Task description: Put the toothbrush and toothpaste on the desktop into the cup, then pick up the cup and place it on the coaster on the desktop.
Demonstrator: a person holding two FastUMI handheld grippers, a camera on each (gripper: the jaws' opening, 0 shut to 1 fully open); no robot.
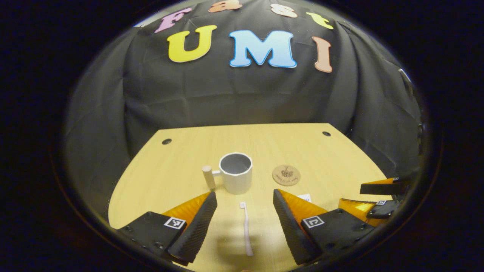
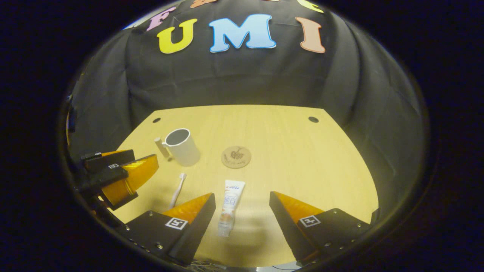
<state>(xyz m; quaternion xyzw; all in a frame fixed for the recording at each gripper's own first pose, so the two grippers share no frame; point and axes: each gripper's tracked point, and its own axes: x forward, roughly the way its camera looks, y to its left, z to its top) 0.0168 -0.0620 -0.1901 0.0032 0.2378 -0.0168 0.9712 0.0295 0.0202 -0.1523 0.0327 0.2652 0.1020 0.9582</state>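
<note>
Left gripper [image 1: 245, 219] spread wide, straddling the toothbrush [image 1: 246, 228], which lies flat on the table [image 1: 325, 155] pointing at the cup [image 1: 236, 172]; judged lined up to grasp it. Right gripper [image 2: 242, 223] likewise wide apart over the toothpaste [image 2: 230, 207], holding nothing. Cup upright and empty, coaster [image 1: 286, 175] just beside it. Nothing yet loaded.
</note>
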